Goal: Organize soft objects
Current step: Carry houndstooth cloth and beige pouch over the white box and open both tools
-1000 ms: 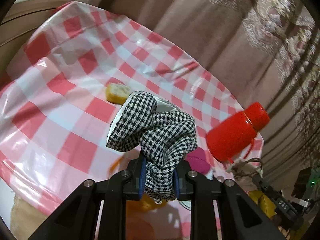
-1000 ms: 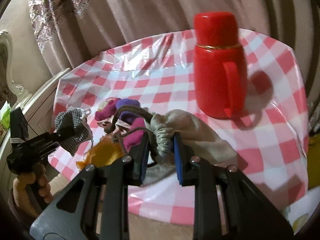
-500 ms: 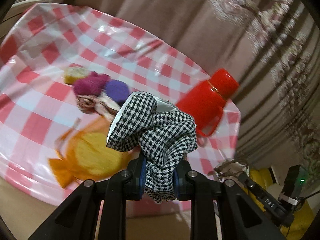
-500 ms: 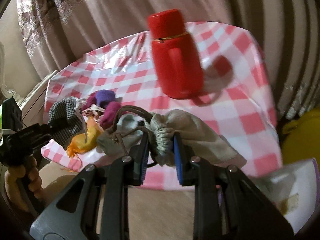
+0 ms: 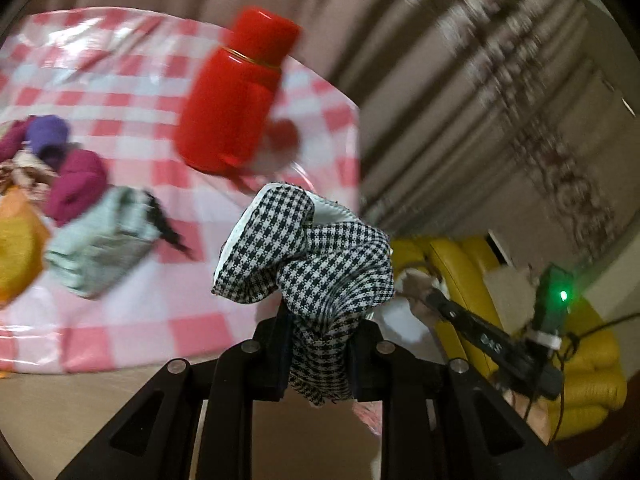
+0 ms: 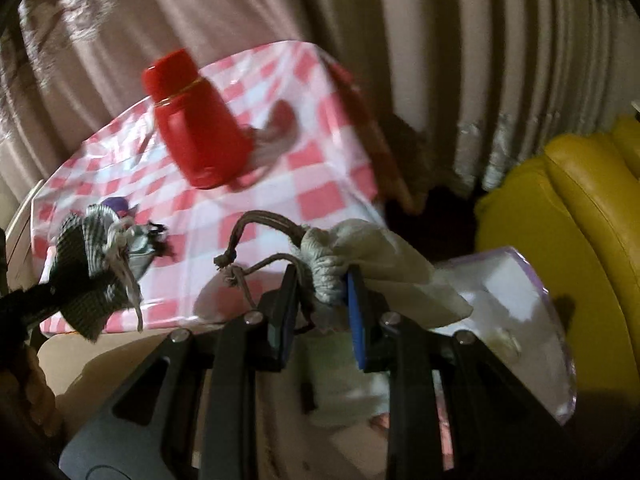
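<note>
My left gripper (image 5: 320, 344) is shut on a black-and-white checked cloth pouch (image 5: 308, 256), held in the air off the table's near right corner. My right gripper (image 6: 322, 296) is shut on the gathered neck of a grey drawstring bag (image 6: 380, 256), also off the table, above a clear plastic bin (image 6: 536, 320). The right wrist view shows the left gripper with the checked pouch (image 6: 92, 264) at lower left. On the red-and-white checked tablecloth (image 5: 132, 92) lie a pale green pouch (image 5: 100, 248), magenta (image 5: 76, 184) and purple (image 5: 48, 136) soft items and an orange one (image 5: 16, 252).
A red flask with a handle (image 5: 236, 100) stands on the table near its right edge. Brown curtains (image 6: 440, 40) hang behind the table. A yellow padded seat (image 6: 568, 216) is to the right, beside the bin. The other gripper's handle with a green light (image 5: 552, 300) shows at right.
Both grippers have swung to the right, away from the table, carrying the checked pouch and the drawstring bag. The table and flask slid left in both views; the yellow seat and bin came into sight.
</note>
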### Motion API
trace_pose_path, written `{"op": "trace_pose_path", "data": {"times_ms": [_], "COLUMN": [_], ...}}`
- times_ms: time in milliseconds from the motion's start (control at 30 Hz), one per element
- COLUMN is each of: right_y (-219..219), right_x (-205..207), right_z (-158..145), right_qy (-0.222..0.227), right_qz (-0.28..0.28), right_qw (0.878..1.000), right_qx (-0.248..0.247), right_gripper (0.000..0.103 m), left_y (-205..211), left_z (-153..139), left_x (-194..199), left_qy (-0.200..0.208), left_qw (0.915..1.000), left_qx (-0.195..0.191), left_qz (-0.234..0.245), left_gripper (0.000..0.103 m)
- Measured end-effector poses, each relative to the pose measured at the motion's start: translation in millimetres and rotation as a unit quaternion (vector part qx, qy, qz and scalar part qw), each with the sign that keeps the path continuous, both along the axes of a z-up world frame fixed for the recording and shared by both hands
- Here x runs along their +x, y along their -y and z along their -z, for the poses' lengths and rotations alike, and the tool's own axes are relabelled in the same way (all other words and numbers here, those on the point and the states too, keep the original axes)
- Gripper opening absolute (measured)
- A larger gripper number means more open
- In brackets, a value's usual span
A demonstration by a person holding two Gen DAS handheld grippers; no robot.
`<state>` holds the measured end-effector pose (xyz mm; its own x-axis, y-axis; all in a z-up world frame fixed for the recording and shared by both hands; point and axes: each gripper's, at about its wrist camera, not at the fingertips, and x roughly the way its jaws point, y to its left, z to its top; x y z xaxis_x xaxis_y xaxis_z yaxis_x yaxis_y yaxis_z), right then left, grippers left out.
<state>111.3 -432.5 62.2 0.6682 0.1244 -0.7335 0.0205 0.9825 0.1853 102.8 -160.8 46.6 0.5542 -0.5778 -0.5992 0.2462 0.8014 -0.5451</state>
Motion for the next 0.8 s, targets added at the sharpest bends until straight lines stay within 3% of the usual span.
{"op": "trace_pose_path", "data": {"times_ms": [400, 467, 533, 600, 667, 800], "right_y": [96, 104, 106, 105, 100, 89], "right_x": [-33, -35, -36, -35, -34, -29], "right_z": [7, 5, 4, 3, 2, 4], "right_qy": [-0.016, -0.019, -0.02, -0.022, -0.015, -0.022], "right_qz": [0.115, 0.13, 0.134, 0.133, 0.133, 0.114], "right_qw": [0.993, 0.991, 0.991, 0.991, 0.991, 0.993], "right_qx": [-0.013, -0.014, -0.015, -0.022, -0.025, -0.011], "right_gripper": [0.028, 0.031, 0.039, 0.073, 0.08, 0.08], "left_y": [117, 137, 149, 153, 147, 125], "left_z": [12, 14, 16, 18, 18, 9], "left_x": [-20, -16, -14, -14, -14, -8], "left_qy": [-0.025, -0.034, -0.036, -0.041, -0.044, -0.033], "left_qw": [0.9883, 0.9829, 0.9816, 0.981, 0.9814, 0.9849], "left_qx": [0.021, 0.013, 0.022, 0.03, 0.028, 0.039], "left_qz": [0.149, 0.181, 0.186, 0.187, 0.185, 0.165], "left_gripper": [0.024, 0.038, 0.059, 0.06, 0.06, 0.06]}}
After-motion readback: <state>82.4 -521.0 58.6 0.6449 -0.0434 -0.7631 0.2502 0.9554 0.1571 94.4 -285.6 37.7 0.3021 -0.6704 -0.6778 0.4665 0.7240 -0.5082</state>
